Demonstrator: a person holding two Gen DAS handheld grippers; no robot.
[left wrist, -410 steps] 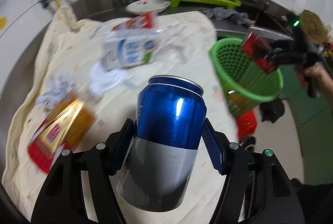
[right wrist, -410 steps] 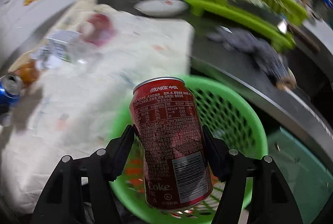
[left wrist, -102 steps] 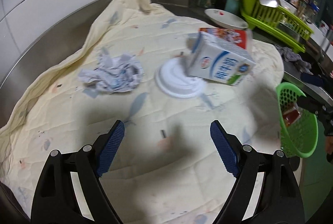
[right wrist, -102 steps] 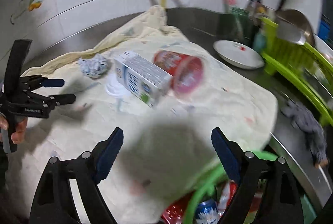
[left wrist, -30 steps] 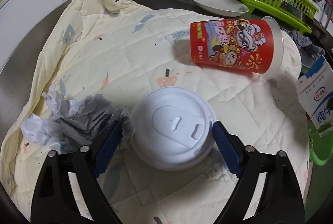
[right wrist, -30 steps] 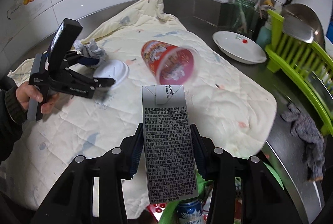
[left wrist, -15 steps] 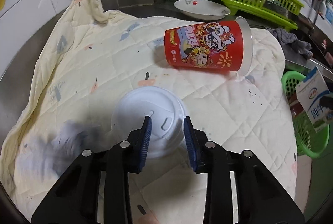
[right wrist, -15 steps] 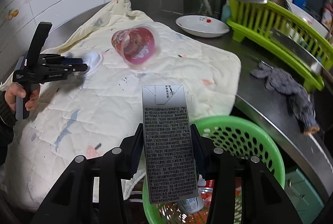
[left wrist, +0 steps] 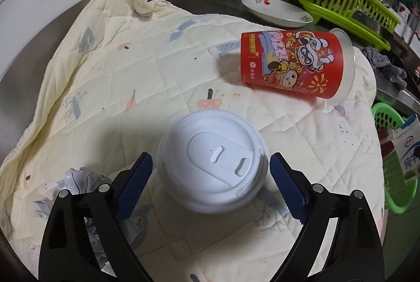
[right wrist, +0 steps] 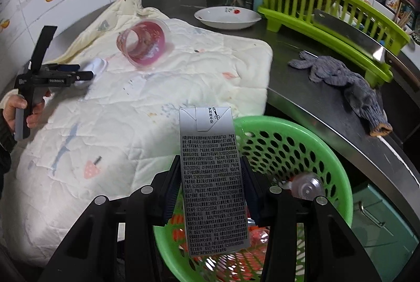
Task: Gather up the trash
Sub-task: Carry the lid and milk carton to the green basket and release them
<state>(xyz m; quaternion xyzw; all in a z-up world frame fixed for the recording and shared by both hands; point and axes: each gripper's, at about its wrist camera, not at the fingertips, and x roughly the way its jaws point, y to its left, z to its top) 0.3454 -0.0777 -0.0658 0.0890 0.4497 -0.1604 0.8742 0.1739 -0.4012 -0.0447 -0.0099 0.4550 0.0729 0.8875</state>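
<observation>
A white plastic lid (left wrist: 212,161) lies on the quilted cloth (left wrist: 110,77). My left gripper (left wrist: 210,158) straddles it with its jaws opening, both blue pads just off its rim. A crumpled paper (left wrist: 81,179) sits under the left finger. A red printed cup (left wrist: 294,64) lies on its side further back. My right gripper (right wrist: 210,166) is shut on a milk carton (right wrist: 212,177), held upright over the green basket (right wrist: 302,140), which has cans and wrappers inside. The right wrist view also shows the lid (right wrist: 95,64) and the cup (right wrist: 143,44).
A white plate (right wrist: 227,15) and a green dish rack (right wrist: 328,6) stand at the back of the steel counter (right wrist: 315,103). A grey rag (right wrist: 341,77) lies near the basket. A hand (right wrist: 15,108) holds the left gripper at the cloth's left side.
The left jaws narrowed over the lid half a second ago and now stand wide around it. The right gripper carried the carton rightward until it hangs above the basket.
</observation>
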